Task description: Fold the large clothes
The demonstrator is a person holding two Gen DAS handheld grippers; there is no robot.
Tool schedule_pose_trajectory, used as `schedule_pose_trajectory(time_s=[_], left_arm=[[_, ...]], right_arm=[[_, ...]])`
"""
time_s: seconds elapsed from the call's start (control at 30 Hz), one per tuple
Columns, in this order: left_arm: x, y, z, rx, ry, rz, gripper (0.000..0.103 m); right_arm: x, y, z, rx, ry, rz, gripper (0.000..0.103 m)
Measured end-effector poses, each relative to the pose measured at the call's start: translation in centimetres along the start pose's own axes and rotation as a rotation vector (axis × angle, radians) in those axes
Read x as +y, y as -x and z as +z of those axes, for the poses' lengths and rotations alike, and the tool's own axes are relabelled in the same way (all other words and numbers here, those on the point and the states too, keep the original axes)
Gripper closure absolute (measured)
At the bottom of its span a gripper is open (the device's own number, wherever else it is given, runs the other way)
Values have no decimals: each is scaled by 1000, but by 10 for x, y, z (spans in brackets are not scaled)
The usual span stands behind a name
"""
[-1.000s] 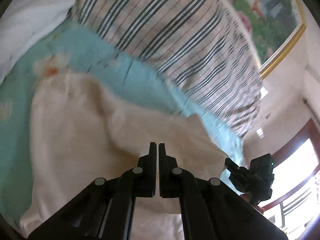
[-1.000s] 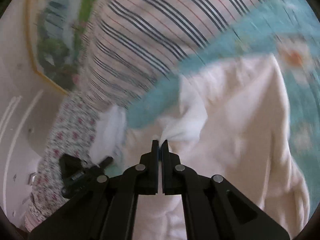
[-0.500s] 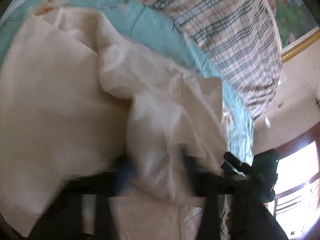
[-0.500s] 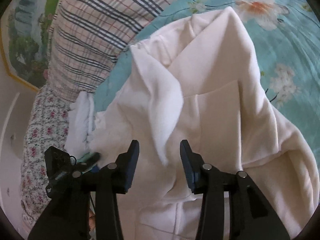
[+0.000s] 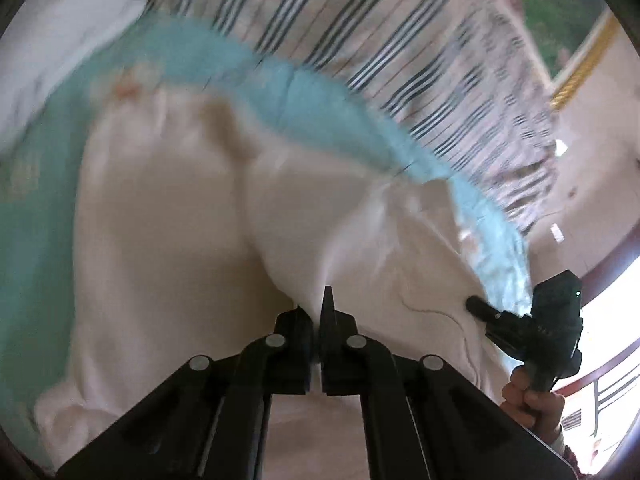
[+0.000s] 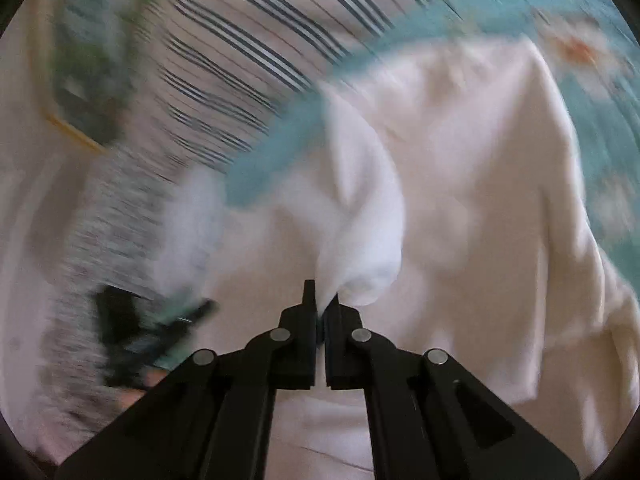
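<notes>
Both hand-held grippers closing on cream garment (image 5: 168, 208) | teal floral bedsheet (image 5: 304, 96) | striped pillow (image 5: 360, 20)

Cream garment (image 6: 472, 208) between closing fingers (image 6: 310, 300)

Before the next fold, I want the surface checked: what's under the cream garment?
The cream garment lies on a teal floral bedsheet, visible only around its edges; whatever is beneath its middle is covered.

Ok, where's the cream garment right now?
The cream garment lies on the teal bedsheet below the striped bedding, a fold pinched in each gripper.
</notes>
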State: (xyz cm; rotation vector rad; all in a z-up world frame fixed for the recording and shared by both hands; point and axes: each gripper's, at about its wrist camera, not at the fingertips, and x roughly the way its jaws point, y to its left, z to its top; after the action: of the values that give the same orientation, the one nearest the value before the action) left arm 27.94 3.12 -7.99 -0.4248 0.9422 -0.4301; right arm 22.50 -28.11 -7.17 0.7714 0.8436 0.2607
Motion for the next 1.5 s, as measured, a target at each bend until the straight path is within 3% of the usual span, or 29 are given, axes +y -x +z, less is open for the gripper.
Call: schedule_pose_trajectory(time_s=[0.03,0.1,0.23,0.33,0.43,0.57,0.63,0.67,0.7,0.77,0.83,0.87,0.9,1.0,1.23,1.33,1.5], left_arm=[[7,-6,-7,22,17,1,102],[10,-7,-12,35,23,11,99],[-1,20,-12,3,-2,26,96],[-29,43,-11,-44,-48,-77,93],[-54,26,-13,6,-96,-135,87],[-48,-28,-26,122,-120,1,86],[-33,-39,-29,153,-83,-12,95],[-28,-35,-29,145,-56,-32,95],[-26,-28,-29,143,-42,-41,94],[-28,-14,-30,113,-52,-24,86],[-26,5,-36,82,-57,-6,66],[-23,20,-41,59,-48,0,62],[-22,30,-43,50,-42,4,56],[-12,65,-60,14,-6,52,52],[47,157,-112,-53,116,163,33],[71,182,-130,-35,145,217,33],[102,209,-165,9,231,191,33]], right_arm=[[-7,-7,-5,31,-22,-46,97],[-17,-6,-10,42,-67,-48,97],[-4,25,-10,-50,-9,-82,96],[28,33,-6,-83,88,-22,96],[42,5,-7,-3,139,-9,95],[20,-42,-7,108,149,-238,91],[0,-43,-2,87,80,-187,91],[-2,-41,-1,89,61,-185,90],[-2,-36,1,87,50,-187,89],[3,-19,0,56,52,-160,76],[12,2,-8,23,66,-118,61],[14,10,-12,11,73,-114,59],[15,22,-18,-3,81,-118,59],[9,45,-35,-8,68,-134,58],[-15,108,-84,-37,30,-217,57],[-26,138,-101,-62,21,-233,54],[-44,181,-124,-115,-19,-291,49]])
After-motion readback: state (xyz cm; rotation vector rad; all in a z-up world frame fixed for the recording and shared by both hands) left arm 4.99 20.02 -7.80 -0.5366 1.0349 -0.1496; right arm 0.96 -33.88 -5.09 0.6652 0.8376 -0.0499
